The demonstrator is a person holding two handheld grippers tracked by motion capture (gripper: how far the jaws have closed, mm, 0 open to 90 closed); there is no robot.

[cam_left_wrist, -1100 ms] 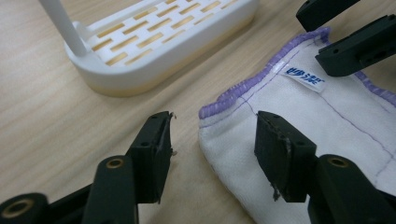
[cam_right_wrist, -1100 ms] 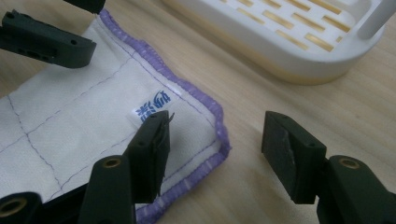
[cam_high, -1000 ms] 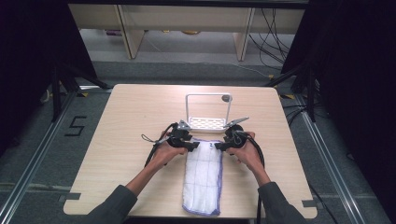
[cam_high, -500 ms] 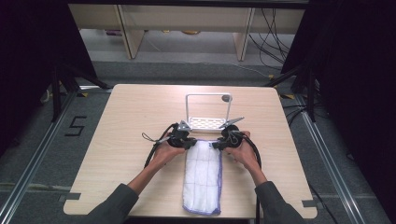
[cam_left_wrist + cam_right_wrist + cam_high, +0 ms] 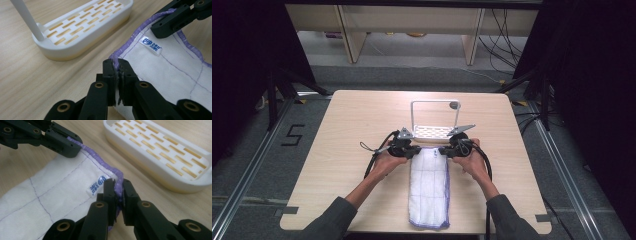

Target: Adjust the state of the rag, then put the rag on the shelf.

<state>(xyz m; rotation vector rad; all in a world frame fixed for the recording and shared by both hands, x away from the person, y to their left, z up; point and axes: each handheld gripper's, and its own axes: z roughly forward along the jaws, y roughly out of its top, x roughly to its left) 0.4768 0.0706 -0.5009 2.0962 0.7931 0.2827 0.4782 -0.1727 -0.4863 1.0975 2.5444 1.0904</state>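
Pale wooden tabletop (image 5: 352, 125): our left gripper (image 5: 408, 148) and right gripper (image 5: 451, 149), jaws gaping earlier, have just closed on the white purple-edged cloth's (image 5: 428, 187) far corners.

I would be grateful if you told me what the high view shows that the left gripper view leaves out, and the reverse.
High view alone: the whole wooden table, the person's two hands, the cloth's full length down to the near edge, and the rack's upright frame.
Left gripper view alone: the cloth's small blue label and the purple hem pinched in the left tongs.
Both: the white cloth, the white slotted rack base, and the right tongs shut on the cloth's other far corner.
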